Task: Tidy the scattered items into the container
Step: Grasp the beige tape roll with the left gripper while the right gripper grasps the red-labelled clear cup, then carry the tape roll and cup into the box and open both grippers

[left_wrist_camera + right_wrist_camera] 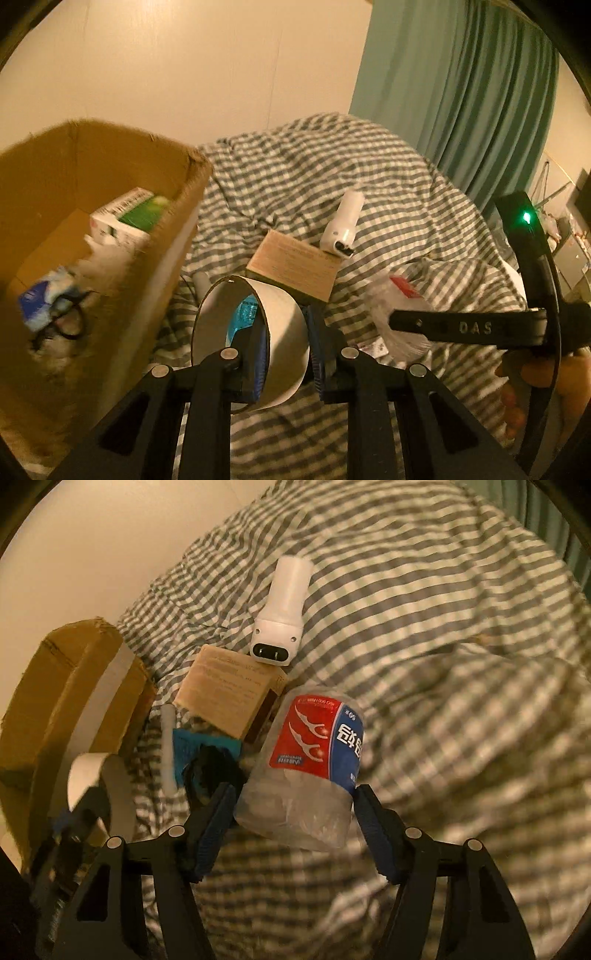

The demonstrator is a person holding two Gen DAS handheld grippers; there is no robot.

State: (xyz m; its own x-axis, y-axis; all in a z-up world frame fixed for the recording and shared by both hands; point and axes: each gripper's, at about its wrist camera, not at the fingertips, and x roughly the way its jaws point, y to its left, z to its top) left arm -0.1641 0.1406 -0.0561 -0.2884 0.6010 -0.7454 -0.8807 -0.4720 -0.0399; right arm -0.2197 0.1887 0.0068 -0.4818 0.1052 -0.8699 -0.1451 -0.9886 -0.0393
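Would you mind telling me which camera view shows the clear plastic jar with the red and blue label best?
The right wrist view: the jar fills the centre between the right tongs, label readable. The left wrist view shows only a blurred clear shape with a red patch beyond the right tongs' finger.

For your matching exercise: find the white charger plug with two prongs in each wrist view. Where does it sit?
Left wrist view: the white charger plug lies right of centre on the striped bedding, touching the far corner of the tan box.
Right wrist view: the plug is upper centre, just beyond that box.
Shared landmark: the tan box.
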